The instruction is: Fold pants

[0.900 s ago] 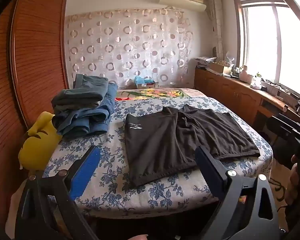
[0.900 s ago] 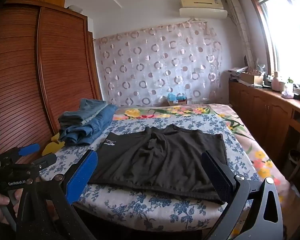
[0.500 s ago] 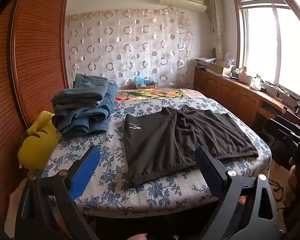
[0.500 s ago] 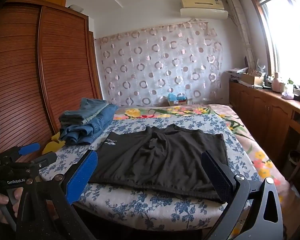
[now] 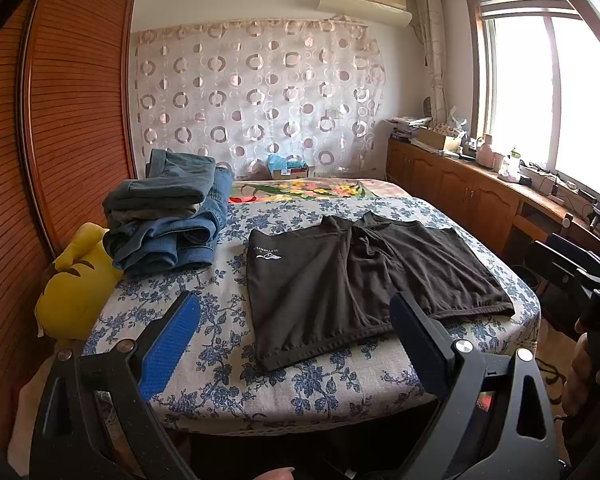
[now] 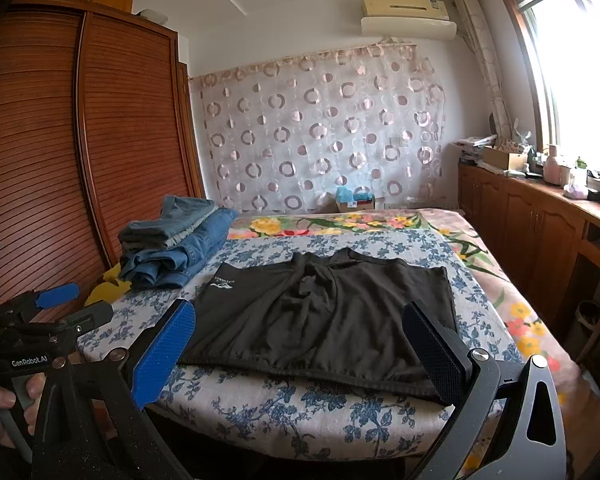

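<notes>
A pair of dark brown shorts [image 5: 364, 276] with a small white logo lies spread flat on the blue-flowered bedsheet [image 5: 220, 320], waistband toward the near edge; it also shows in the right wrist view [image 6: 324, 320]. My left gripper [image 5: 296, 336] is open and empty, held in the air in front of the bed's near edge, short of the shorts. My right gripper [image 6: 300, 344] is open and empty, also short of the near edge. The left gripper also shows at the left of the right wrist view [image 6: 56, 308].
A stack of folded jeans [image 5: 168, 216] sits at the bed's far left, with a yellow plush toy [image 5: 76, 280] beside it. A wooden wardrobe [image 6: 80, 152] stands at the left. Wooden cabinets [image 6: 540, 224] run under the window at the right.
Both grippers have drifted slightly toward the bed. The shorts have not moved, and both grippers stay open.
</notes>
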Available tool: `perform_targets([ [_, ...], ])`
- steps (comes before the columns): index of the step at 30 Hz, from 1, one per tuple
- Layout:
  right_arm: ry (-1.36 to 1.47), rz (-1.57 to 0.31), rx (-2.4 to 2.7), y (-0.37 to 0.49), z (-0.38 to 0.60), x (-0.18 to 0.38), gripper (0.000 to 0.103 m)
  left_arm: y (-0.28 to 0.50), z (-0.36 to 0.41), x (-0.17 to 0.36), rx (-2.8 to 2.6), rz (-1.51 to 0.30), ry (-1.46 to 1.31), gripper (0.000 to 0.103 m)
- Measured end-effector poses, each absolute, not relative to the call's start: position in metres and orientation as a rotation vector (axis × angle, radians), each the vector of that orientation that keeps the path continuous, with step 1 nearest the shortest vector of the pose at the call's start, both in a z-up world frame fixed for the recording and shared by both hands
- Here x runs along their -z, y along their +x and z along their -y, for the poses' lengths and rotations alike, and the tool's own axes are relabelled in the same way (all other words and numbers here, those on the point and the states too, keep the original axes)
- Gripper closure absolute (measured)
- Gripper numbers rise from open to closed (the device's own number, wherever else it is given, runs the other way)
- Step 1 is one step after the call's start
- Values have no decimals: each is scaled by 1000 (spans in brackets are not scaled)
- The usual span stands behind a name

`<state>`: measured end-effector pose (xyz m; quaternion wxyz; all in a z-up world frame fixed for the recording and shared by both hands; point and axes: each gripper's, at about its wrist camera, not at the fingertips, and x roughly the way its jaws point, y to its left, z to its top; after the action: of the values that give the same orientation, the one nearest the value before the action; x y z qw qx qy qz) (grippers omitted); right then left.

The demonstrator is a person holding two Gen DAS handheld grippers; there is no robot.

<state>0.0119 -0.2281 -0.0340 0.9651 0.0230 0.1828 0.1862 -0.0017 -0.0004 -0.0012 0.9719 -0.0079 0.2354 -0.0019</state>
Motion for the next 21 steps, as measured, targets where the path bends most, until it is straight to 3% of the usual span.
perform_targets([
  [21,49,-369,-380,11,227,35,0,-3,9,-5,3,-469,-17,7],
])
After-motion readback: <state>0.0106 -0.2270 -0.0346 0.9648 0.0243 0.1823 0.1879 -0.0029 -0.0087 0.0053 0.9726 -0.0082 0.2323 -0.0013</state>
